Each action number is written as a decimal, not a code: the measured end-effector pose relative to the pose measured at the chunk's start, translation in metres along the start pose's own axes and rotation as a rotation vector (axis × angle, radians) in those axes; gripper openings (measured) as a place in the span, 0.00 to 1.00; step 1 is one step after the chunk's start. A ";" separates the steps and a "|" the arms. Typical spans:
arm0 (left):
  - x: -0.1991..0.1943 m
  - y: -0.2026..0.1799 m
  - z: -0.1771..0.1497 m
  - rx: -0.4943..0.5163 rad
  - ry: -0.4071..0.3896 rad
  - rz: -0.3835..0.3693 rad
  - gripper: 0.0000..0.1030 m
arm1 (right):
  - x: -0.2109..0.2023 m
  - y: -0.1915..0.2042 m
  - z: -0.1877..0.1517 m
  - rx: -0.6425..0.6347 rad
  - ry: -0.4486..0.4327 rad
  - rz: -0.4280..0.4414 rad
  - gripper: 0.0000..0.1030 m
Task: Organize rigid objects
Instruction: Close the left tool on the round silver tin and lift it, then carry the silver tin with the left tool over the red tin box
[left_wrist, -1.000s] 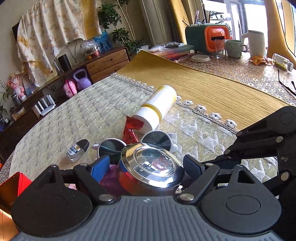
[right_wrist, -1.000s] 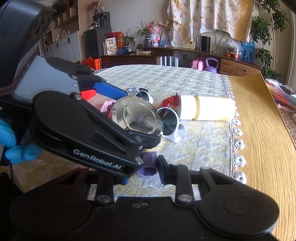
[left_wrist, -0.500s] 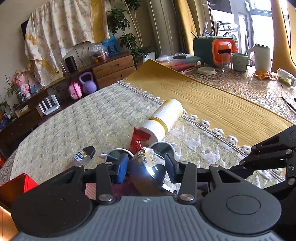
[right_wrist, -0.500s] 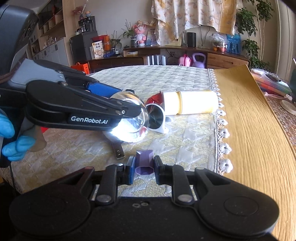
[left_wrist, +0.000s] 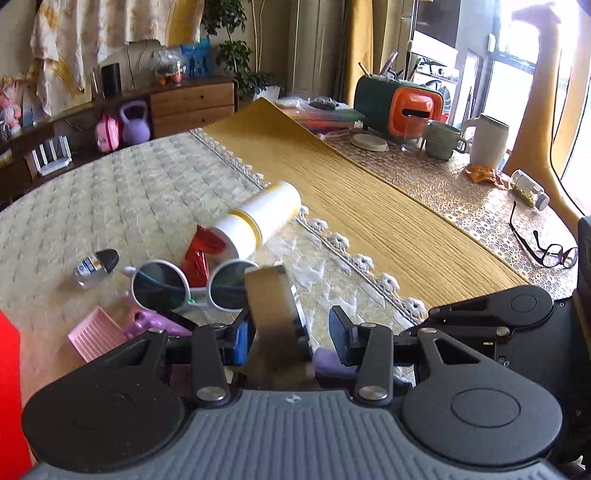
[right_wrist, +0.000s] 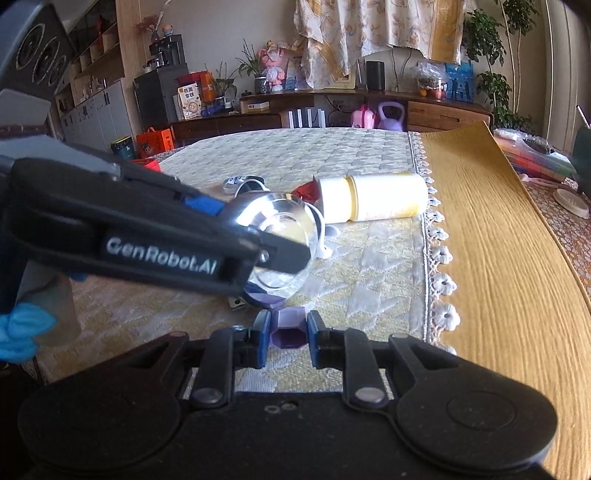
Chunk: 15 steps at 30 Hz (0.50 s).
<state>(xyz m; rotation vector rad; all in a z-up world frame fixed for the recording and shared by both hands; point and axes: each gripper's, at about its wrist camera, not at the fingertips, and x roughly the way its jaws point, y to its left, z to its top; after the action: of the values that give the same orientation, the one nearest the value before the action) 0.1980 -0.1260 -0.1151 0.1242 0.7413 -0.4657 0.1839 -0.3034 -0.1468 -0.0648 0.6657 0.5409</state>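
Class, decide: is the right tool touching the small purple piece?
Touching. The right wrist view shows the right tool with both fingers pressed flush against the purple piece, no gap.

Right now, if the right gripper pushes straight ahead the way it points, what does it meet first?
Most likely the shiny metal lid held in the left gripper, crossing just ahead of the right gripper, which is clamped on a purple piece. Depth is unclear; beyond lie the white sunglasses.

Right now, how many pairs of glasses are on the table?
2. White round sunglasses lie on the quilted cloth, close to the left wrist camera; dark-framed eyeglasses lie on the patterned cloth at far right. Others may be hidden.
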 end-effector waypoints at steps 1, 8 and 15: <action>0.001 0.000 -0.001 -0.002 0.010 0.003 0.42 | -0.001 -0.001 -0.001 0.004 0.001 -0.001 0.20; 0.013 -0.007 -0.003 0.009 0.058 0.044 0.27 | -0.004 -0.003 -0.004 0.011 -0.006 -0.003 0.20; 0.005 -0.008 0.001 0.014 0.009 0.078 0.23 | -0.006 -0.005 -0.003 0.026 -0.011 -0.016 0.20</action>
<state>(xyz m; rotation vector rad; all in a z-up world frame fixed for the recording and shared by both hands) 0.1980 -0.1354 -0.1172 0.1683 0.7399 -0.3967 0.1810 -0.3114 -0.1469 -0.0425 0.6612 0.5168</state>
